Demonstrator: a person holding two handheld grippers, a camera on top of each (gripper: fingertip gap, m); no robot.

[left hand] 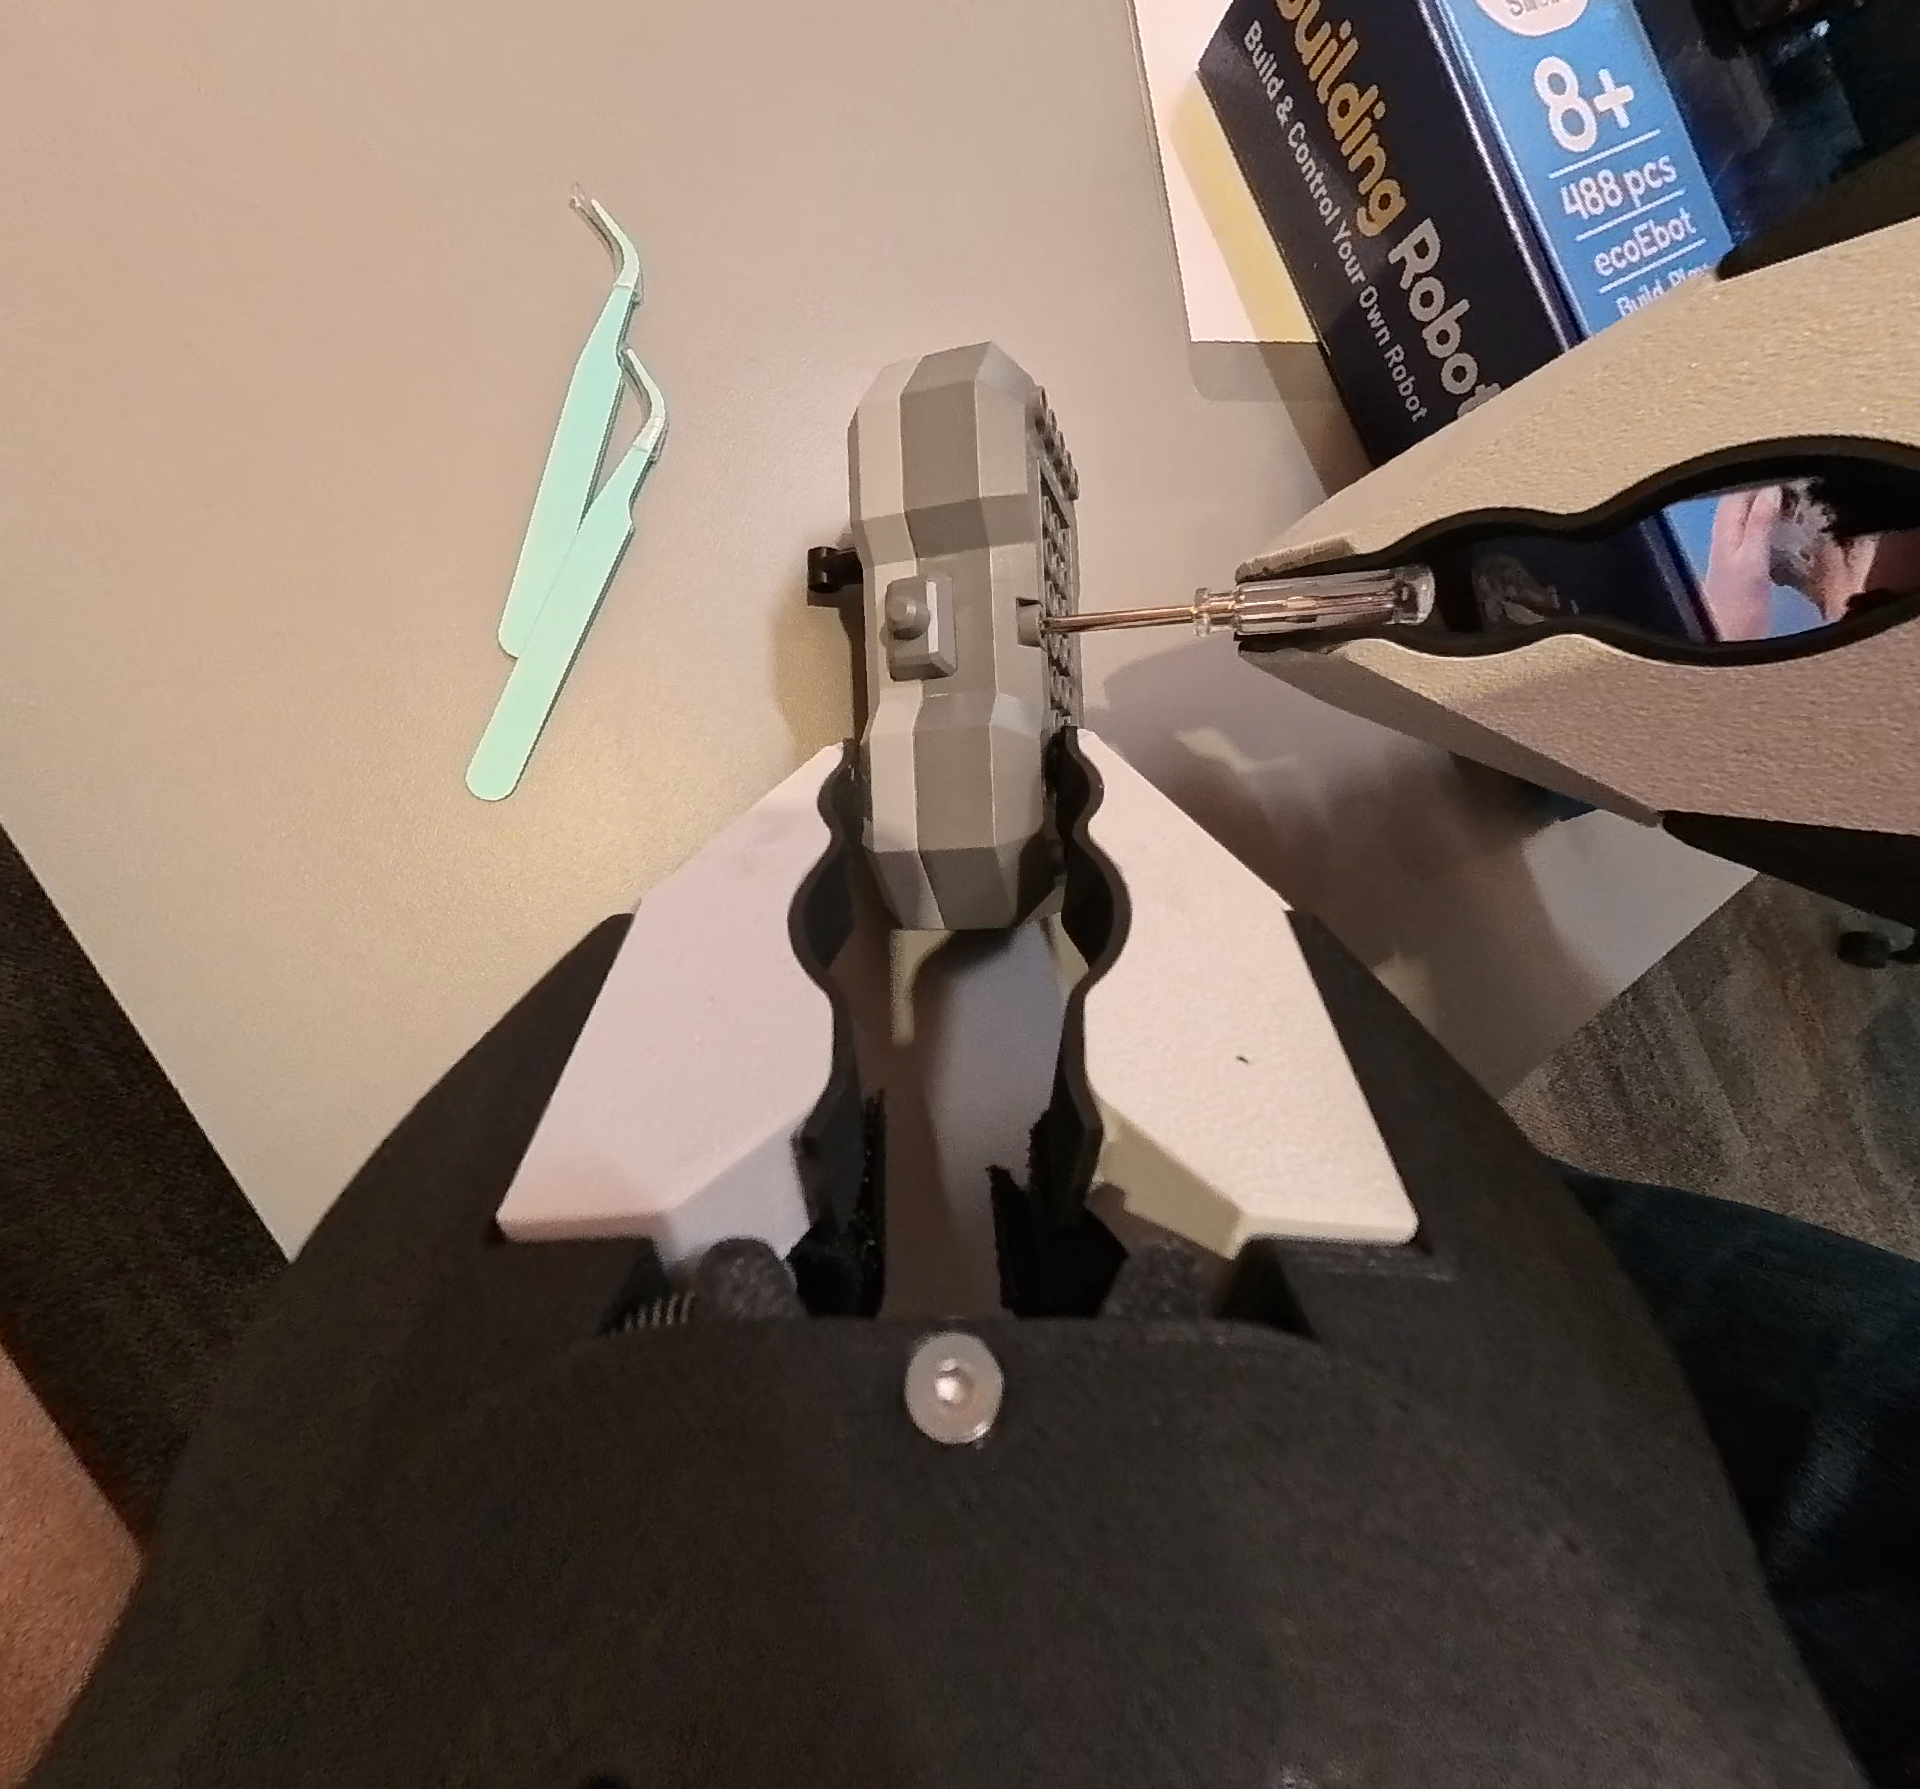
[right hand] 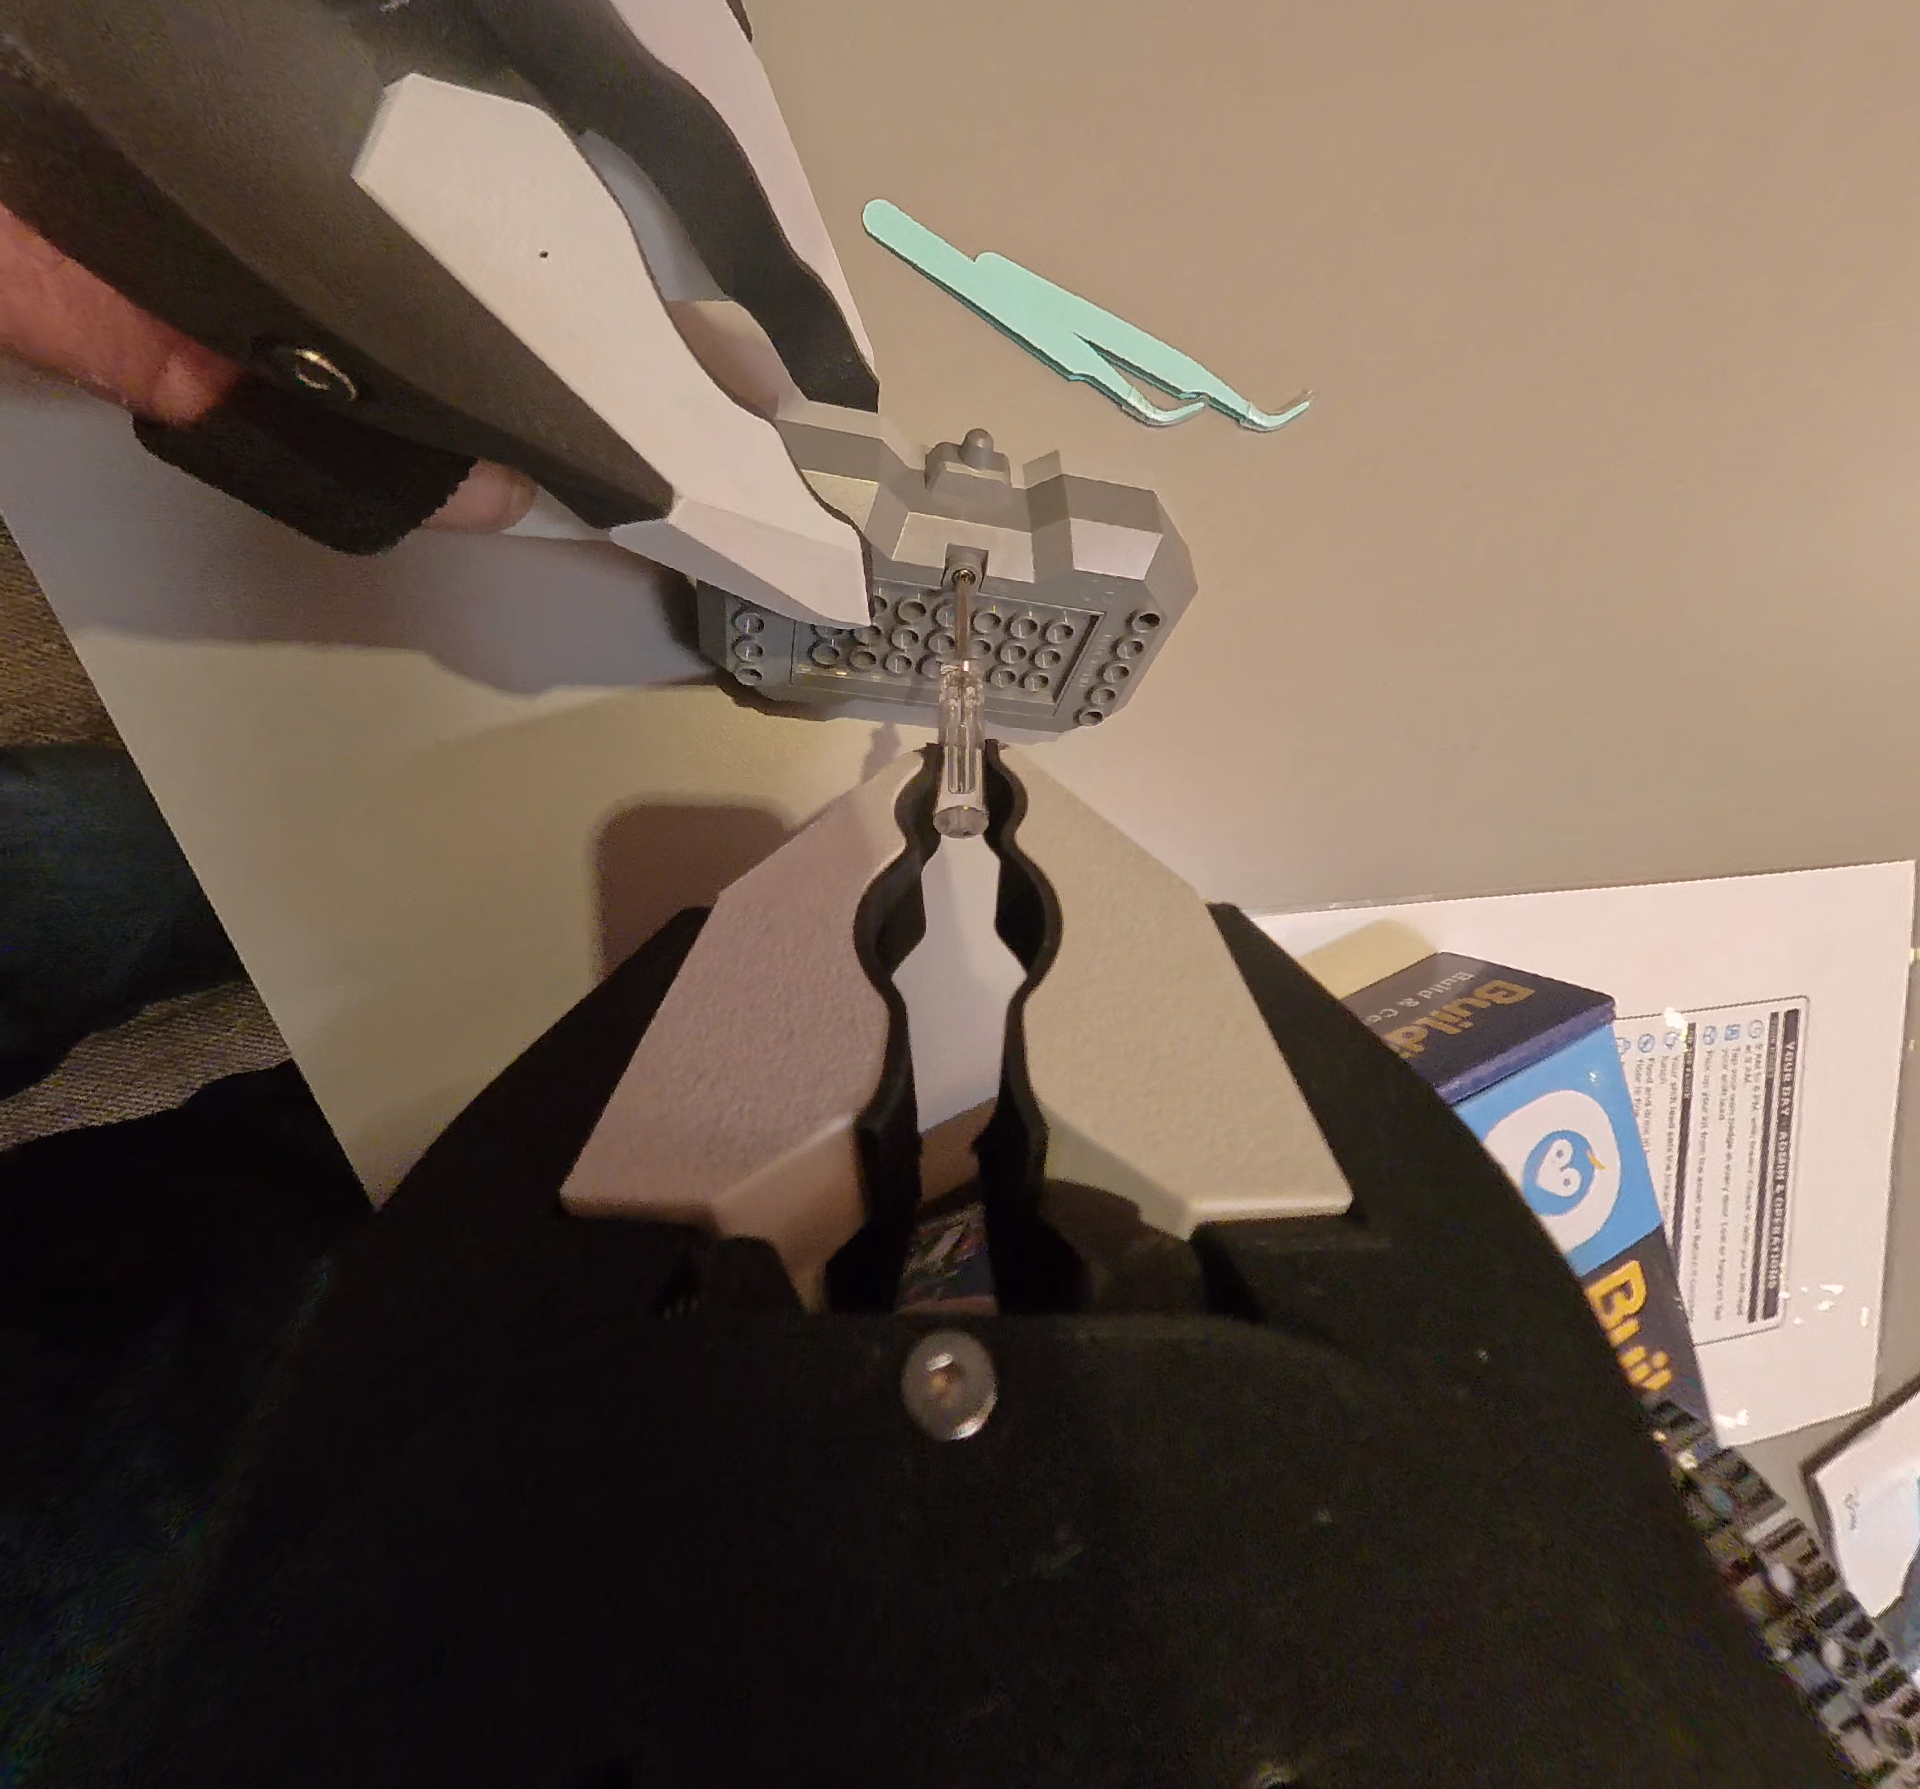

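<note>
My left gripper has its jaws clamped on a faceted grey plastic brick assembly, held at frame centre above the pale desk. My right gripper has its jaws closed on a small clear-handled screwdriver; the metal tip meets a grey stud fitting on the assembly's side. Two mint-green curved-tip tweezers lie on the desk, centre left in the left wrist view, well apart. A dark blue printed cardboard box stands at upper right, near the right gripper. Nothing lies between tool and assembly.
</note>
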